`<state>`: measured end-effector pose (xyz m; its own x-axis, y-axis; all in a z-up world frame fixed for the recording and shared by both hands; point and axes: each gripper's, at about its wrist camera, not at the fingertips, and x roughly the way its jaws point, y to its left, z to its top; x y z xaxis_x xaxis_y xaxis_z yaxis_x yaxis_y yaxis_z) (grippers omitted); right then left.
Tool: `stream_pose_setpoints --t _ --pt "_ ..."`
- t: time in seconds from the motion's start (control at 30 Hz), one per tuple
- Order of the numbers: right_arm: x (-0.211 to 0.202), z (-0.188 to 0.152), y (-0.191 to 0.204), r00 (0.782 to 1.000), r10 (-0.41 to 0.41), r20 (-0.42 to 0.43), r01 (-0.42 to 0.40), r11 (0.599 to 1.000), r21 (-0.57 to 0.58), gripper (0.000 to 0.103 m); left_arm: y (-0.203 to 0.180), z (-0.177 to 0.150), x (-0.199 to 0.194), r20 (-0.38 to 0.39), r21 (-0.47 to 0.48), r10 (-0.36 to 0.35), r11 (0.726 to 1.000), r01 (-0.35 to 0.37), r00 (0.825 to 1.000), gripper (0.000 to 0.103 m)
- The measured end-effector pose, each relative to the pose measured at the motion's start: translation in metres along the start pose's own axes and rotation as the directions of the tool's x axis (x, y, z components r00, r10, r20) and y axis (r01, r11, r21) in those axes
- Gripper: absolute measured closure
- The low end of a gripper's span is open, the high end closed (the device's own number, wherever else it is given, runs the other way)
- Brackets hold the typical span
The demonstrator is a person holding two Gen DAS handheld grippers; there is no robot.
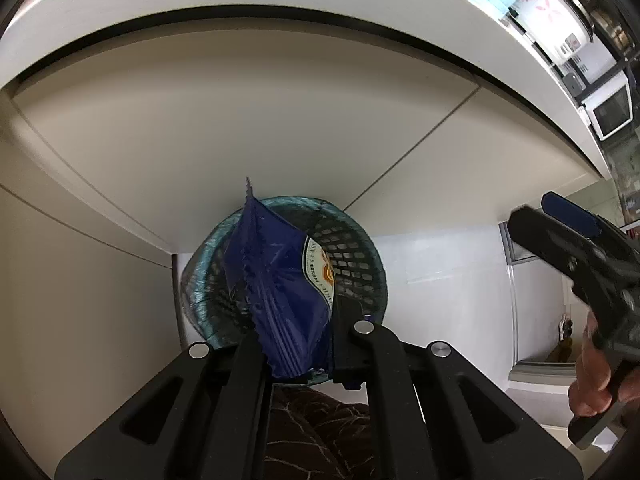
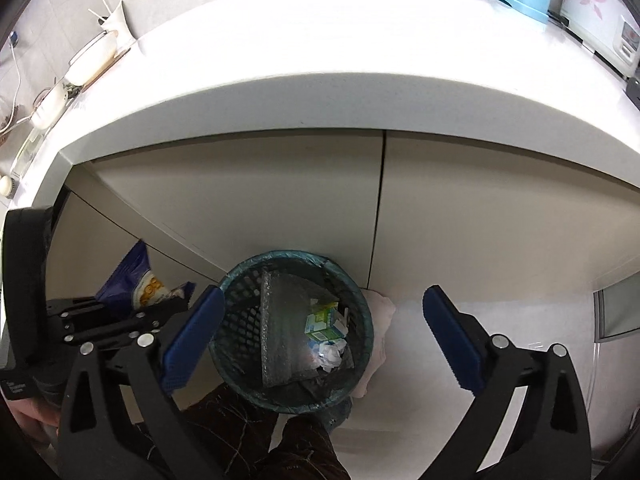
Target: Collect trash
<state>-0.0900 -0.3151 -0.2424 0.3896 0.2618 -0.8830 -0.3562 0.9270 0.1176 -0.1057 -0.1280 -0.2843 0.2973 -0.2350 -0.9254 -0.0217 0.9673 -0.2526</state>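
Left hand-held gripper (image 1: pixel 298 344) clamping blue snack bag (image 1: pixel 276 280), right hand-held gripper (image 2: pixel 324 328) wide open, empty, above mesh bin (image 2: pixel 240 320)

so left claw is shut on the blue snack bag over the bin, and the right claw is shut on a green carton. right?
Not quite. The right claw stands wide open with nothing between its pads; the green carton already lies inside the bin, as the right wrist view shows. The rest holds: the left claw is shut on the blue snack bag over the bin.
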Motion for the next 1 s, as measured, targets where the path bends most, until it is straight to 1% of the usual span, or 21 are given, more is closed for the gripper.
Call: stream_pose_setpoints --t 0.13,0.17,0.2,0.27,0.33,0.47,0.53,0.6,0.63,0.7,0.77,0.8,0.87,0.93,1.0 --pt "-0.007 -0.002 -0.008 1.000 -0.018 0.001 0.018 1.000 0.014 0.008 -0.005 0.001 0.006 0.002 0.025 0.006 1.000 -0.006 1.000 0.097" --pt "-0.008 -0.002 -0.010 1.000 -0.021 0.003 0.021 1.000 0.021 0.008 -0.005 0.002 0.009 -0.001 0.025 0.008 1.000 -0.008 1.000 0.091" --pt "-0.010 -0.003 -0.013 1.000 -0.025 0.003 0.025 0.999 0.028 0.008 -0.004 0.000 0.010 -0.002 0.022 0.009 1.000 -0.009 1.000 0.081" --pt "-0.013 -0.005 -0.019 1.000 -0.030 0.002 0.030 0.999 0.036 0.008 0.000 -0.001 0.014 -0.011 0.011 0.011 1.000 -0.010 1.000 0.071" --pt "-0.016 -0.007 -0.023 0.999 -0.038 0.002 0.038 0.998 0.047 0.008 0.001 -0.001 0.017 -0.020 0.009 0.008 1.000 -0.008 1.000 0.071" --pt "-0.019 -0.009 -0.030 0.999 -0.049 0.002 0.048 0.996 0.070 0.008 0.003 -0.001 0.018 -0.027 0.016 0.016 1.000 -0.016 1.000 0.063" --pt "-0.021 -0.010 -0.032 0.999 -0.054 0.005 0.053 0.995 0.081 0.008 0.003 -0.001 0.017 -0.029 0.021 0.020 1.000 -0.019 0.999 0.060" --pt "-0.022 -0.011 -0.033 0.998 -0.056 0.006 0.055 0.995 0.087 0.008 0.000 -0.001 0.016 -0.021 0.021 0.029 0.999 -0.029 0.999 0.049" --pt "-0.022 -0.011 -0.034 0.998 -0.057 0.006 0.056 0.995 0.088 0.008 0.000 -0.002 0.013 -0.018 0.016 0.030 0.999 -0.030 0.999 0.047" --pt "-0.024 -0.009 -0.033 0.998 -0.056 0.008 0.055 0.994 0.092 0.008 0.001 0.000 0.005 -0.004 0.000 0.029 1.000 -0.029 1.000 0.039" --pt "-0.027 -0.006 -0.030 0.999 -0.054 0.001 0.054 0.994 0.098 0.008 0.000 0.002 -0.005 0.021 -0.019 0.038 0.999 -0.038 0.999 0.023" --pt "-0.028 -0.004 -0.029 0.999 -0.052 -0.003 0.052 0.994 0.099 0.008 0.003 0.003 -0.013 0.039 -0.034 0.035 0.999 -0.033 0.999 0.017" --pt "-0.033 0.002 -0.024 0.999 -0.051 -0.005 0.052 0.994 0.099 0.008 0.005 0.005 -0.026 0.065 -0.054 0.045 0.998 -0.041 0.997 0.008" --pt "-0.040 0.009 -0.019 0.998 -0.055 0.005 0.055 0.994 0.093 0.008 0.005 0.009 -0.044 0.090 -0.058 0.052 0.997 -0.047 0.995 0.006" --pt "-0.049 0.016 -0.013 0.998 -0.053 0.016 0.052 0.994 0.091 0.008 0.001 0.013 -0.063 0.110 -0.050 0.079 0.996 -0.074 0.991 0.006"
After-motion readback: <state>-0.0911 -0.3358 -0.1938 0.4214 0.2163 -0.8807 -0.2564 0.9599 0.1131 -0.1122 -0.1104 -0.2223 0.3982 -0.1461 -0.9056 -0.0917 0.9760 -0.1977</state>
